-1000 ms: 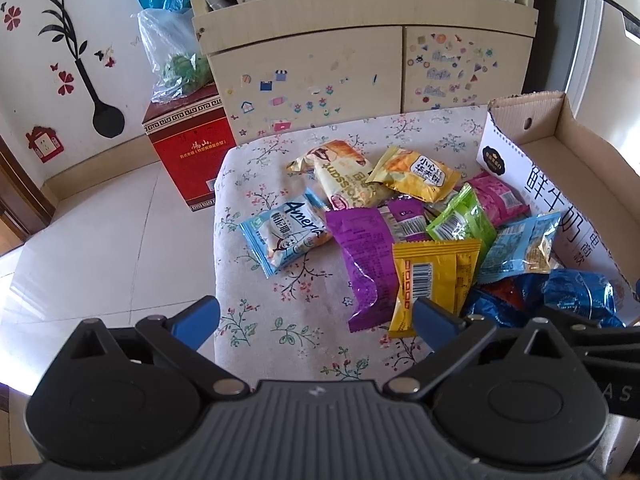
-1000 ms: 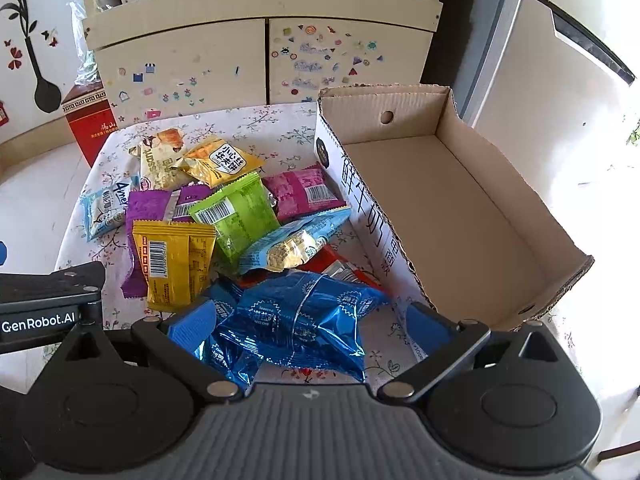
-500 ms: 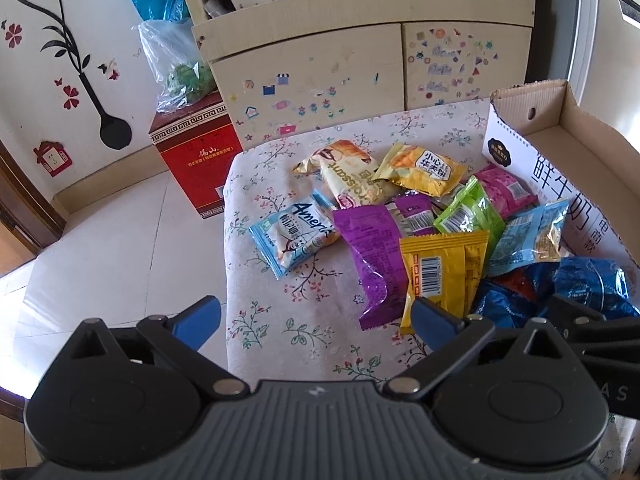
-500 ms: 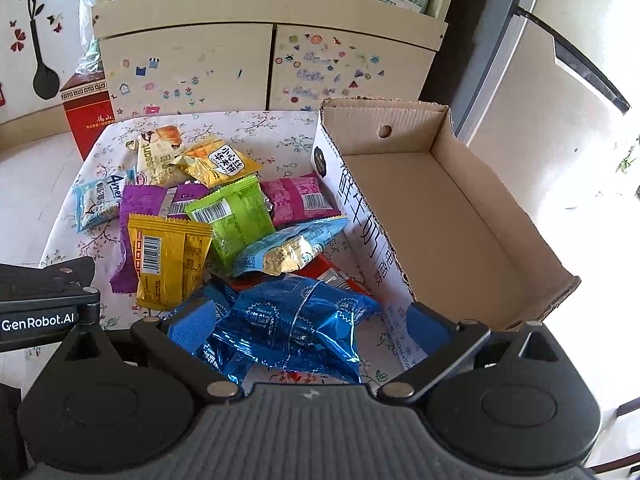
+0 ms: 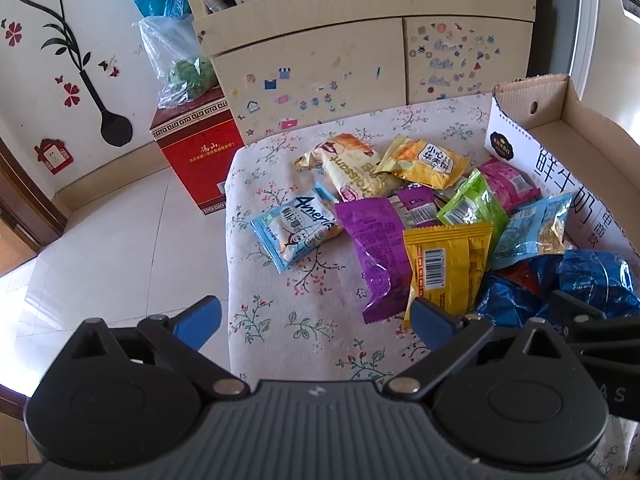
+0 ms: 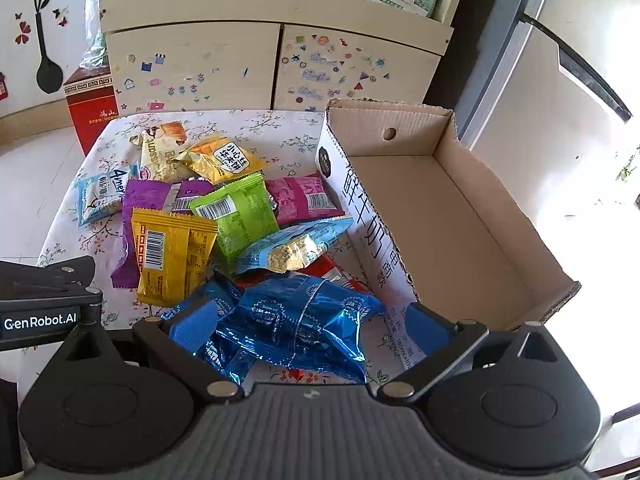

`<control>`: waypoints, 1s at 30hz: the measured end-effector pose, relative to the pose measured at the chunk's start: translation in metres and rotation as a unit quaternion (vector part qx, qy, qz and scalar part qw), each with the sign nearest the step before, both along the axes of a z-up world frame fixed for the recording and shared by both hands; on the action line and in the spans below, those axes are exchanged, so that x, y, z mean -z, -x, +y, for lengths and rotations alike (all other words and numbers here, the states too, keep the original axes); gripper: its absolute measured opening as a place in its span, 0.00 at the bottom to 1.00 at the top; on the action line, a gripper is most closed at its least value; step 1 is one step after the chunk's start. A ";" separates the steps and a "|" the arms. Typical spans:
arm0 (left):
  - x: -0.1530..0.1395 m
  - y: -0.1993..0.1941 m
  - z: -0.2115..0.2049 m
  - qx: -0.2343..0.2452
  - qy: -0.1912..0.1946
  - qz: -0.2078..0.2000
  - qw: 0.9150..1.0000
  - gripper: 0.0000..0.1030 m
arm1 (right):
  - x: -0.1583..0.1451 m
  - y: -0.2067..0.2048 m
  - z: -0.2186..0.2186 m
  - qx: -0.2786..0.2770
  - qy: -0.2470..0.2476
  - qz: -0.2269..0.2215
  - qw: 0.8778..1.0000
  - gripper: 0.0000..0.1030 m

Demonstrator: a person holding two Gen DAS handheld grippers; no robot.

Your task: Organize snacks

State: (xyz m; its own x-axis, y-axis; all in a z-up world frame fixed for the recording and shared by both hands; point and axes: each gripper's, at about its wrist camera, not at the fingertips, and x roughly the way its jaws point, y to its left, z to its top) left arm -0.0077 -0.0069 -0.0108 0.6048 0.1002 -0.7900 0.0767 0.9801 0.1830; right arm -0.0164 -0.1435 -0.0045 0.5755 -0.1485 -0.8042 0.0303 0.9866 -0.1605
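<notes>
snack packets [image 6: 224,216] are piled on the floral tablecloth [image 5: 280,320], just left of the empty cardboard box [image 6: 452,216]. both claws are spread wide: left gripper [image 5: 316,316] holds nothing, right gripper [image 6: 304,328] is poised around the shiny blue packet [image 6: 296,320].

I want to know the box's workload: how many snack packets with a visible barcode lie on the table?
4: yellow packet nearest, purple packet behind it, green packet mid-pile, pink packet beside the cardboard box. Others may hide theirs.
</notes>
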 end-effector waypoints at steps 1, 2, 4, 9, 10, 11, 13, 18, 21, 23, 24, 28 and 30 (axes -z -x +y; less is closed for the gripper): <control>0.001 0.000 0.000 -0.001 0.000 0.001 1.000 0.97 | 0.000 0.000 0.000 -0.001 0.000 0.000 1.000 0.99; 0.001 0.001 0.001 -0.001 -0.001 0.001 1.000 0.96 | 0.001 0.000 0.001 -0.001 0.000 0.001 1.000 0.99; 0.002 0.001 0.001 -0.001 -0.002 0.002 1.000 0.96 | 0.002 0.000 0.001 -0.002 -0.002 0.002 1.000 0.99; 0.002 0.001 0.000 -0.002 -0.002 0.003 1.000 0.96 | 0.002 0.000 0.001 -0.002 -0.005 0.004 1.000 0.99; 0.002 0.001 0.000 -0.001 -0.003 0.003 1.000 0.96 | 0.003 0.000 0.001 -0.002 -0.005 0.004 1.000 0.99; 0.002 0.001 0.000 -0.001 -0.003 0.003 1.000 0.96 | 0.003 0.000 0.001 -0.002 -0.004 0.005 1.000 0.99; 0.003 0.001 0.000 -0.001 -0.004 0.004 1.000 0.96 | 0.003 0.000 0.002 -0.003 -0.003 0.005 1.000 0.99; 0.003 0.001 -0.001 0.001 -0.007 0.005 1.000 0.96 | 0.004 0.000 0.002 -0.005 -0.005 0.006 1.000 0.99; 0.002 0.001 0.000 0.000 0.001 0.008 1.000 0.97 | 0.003 0.000 -0.002 -0.006 -0.015 0.008 1.000 0.99; 0.002 0.001 0.001 0.000 0.011 0.010 1.000 0.97 | 0.003 0.001 -0.005 -0.004 -0.027 0.011 1.000 0.99; 0.001 0.001 0.002 0.002 0.017 0.010 1.000 0.97 | 0.003 0.001 -0.008 -0.003 -0.034 0.013 0.999 0.99; -0.003 0.000 0.007 -0.002 0.041 0.008 0.999 0.98 | -0.001 0.001 -0.024 0.009 -0.073 0.008 0.997 0.99; -0.005 -0.001 0.011 -0.009 0.049 0.003 0.999 0.98 | -0.005 0.002 -0.038 0.023 -0.103 0.002 0.994 0.99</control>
